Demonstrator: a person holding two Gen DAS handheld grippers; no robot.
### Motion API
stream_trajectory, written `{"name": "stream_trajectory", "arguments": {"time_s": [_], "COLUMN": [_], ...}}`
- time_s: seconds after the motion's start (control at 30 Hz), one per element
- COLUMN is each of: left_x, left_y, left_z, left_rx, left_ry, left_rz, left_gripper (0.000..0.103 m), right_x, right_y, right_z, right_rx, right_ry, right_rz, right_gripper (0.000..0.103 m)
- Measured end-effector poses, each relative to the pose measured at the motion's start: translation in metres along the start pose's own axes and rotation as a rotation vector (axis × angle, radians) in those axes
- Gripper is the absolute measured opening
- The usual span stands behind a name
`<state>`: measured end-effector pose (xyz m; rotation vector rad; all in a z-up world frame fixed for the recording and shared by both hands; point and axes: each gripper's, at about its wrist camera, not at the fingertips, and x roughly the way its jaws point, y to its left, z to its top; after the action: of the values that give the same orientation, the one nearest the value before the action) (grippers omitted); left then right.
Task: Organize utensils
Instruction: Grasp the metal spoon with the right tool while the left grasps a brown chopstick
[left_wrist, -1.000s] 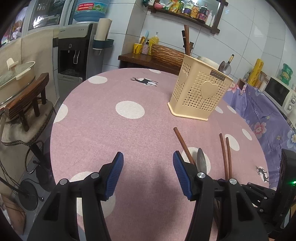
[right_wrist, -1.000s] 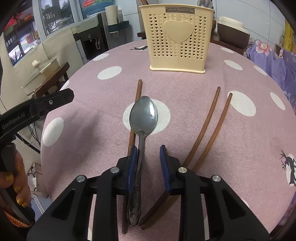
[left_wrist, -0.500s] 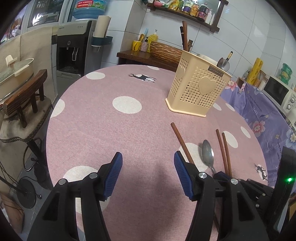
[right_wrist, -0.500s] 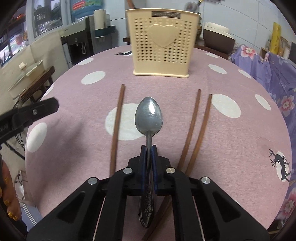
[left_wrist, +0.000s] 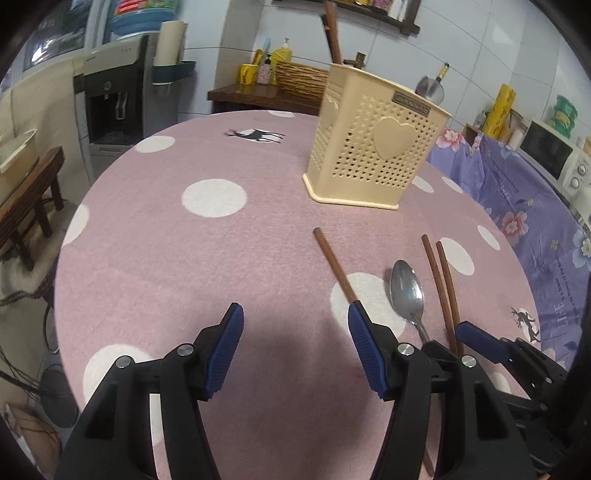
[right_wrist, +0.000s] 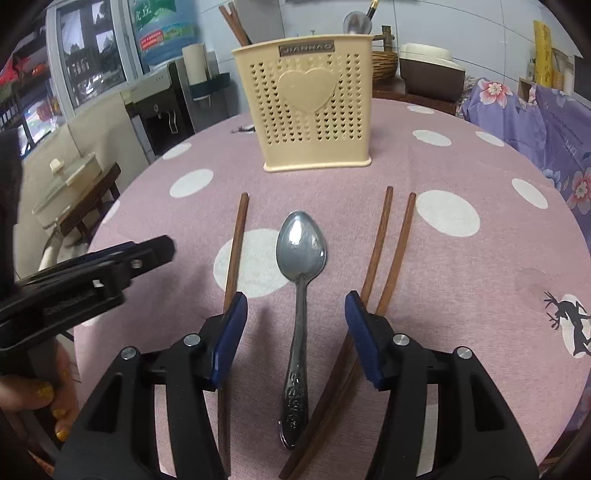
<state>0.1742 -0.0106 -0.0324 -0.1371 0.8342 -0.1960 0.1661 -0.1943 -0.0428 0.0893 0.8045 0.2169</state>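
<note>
From the left wrist view, the left gripper (left_wrist: 293, 343) hovered over the pink dotted tablecloth (left_wrist: 192, 258) with its blue pads spread wide and nothing between them. Ahead and to the right of its right finger lay a single brown chopstick (left_wrist: 332, 264), its near end hidden behind that finger; further right lay the metal spoon (left_wrist: 406, 291), bowl pointing away, and just beyond it a pair of chopsticks (left_wrist: 441, 280) side by side. The cream perforated utensil holder (left_wrist: 373, 147) stood upright well ahead, slightly right, with utensils poking out of its top. The right gripper (left_wrist: 480, 341) showed at the lower right edge beside the spoon handle. From the right wrist view, the right gripper (right_wrist: 295, 332) stood spread open, its pads on either side of the spoon (right_wrist: 301, 295) but not touching it; the spoon lay flat on the cloth (right_wrist: 480, 277), centred between the fingers. The lone chopstick (right_wrist: 236, 243) ran past the left finger, the pair (right_wrist: 391, 243) past the right finger. The holder (right_wrist: 314, 107) stood straight ahead, and the left gripper (right_wrist: 122, 262) reached in from the left
</note>
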Motion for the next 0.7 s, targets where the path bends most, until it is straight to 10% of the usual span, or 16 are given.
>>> {"name": "stream_trajectory", "arguments": {"time_s": [0.7], "left_x": [0.057], "left_y": [-0.03], "left_z": [0.029], "left_rx": [0.122], "left_ry": [0.102], "left_rz": [0.066], "left_gripper": [0.012], "right_x": [-0.01], "right_y": [-0.026], "right_z": [0.006], "right_rx": [0.023], "right_ry": [-0.022], "right_rz": [-0.002], "right_gripper": [0.056]}}
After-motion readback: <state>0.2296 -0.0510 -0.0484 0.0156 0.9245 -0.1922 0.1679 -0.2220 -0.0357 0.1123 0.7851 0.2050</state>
